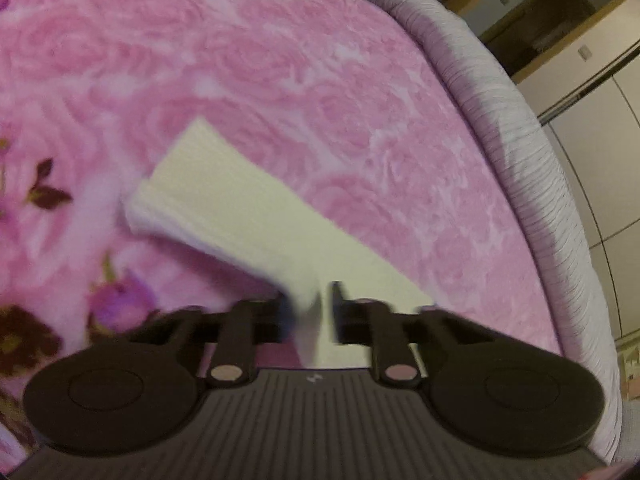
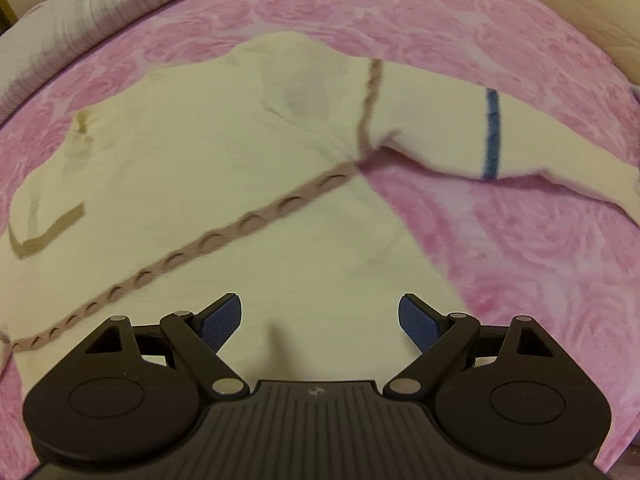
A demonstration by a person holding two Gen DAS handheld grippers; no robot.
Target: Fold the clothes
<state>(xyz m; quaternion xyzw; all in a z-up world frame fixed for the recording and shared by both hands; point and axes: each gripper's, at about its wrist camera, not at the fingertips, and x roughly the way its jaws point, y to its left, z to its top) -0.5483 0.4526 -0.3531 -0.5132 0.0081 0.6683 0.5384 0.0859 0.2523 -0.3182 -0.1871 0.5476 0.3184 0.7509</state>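
Observation:
A cream sweater [image 2: 224,168] lies spread on a pink rose-patterned blanket [image 2: 540,240]. It has a tan patterned band [image 2: 256,220] across the chest and a blue stripe [image 2: 491,136] on the sleeve stretched to the right. My right gripper [image 2: 320,320] is open and empty, low over the sweater's body. In the left wrist view a cream sleeve [image 1: 224,200] with a ribbed cuff runs from upper left down into my left gripper [image 1: 310,312], whose jaws are nearly closed on the cloth.
A grey ribbed padded edge [image 1: 520,128] borders the bed on the right in the left wrist view, with tiled floor [image 1: 600,184] and a doorway beyond. A grey ribbed pillow or bolster [image 2: 80,4] lies at the far left in the right wrist view.

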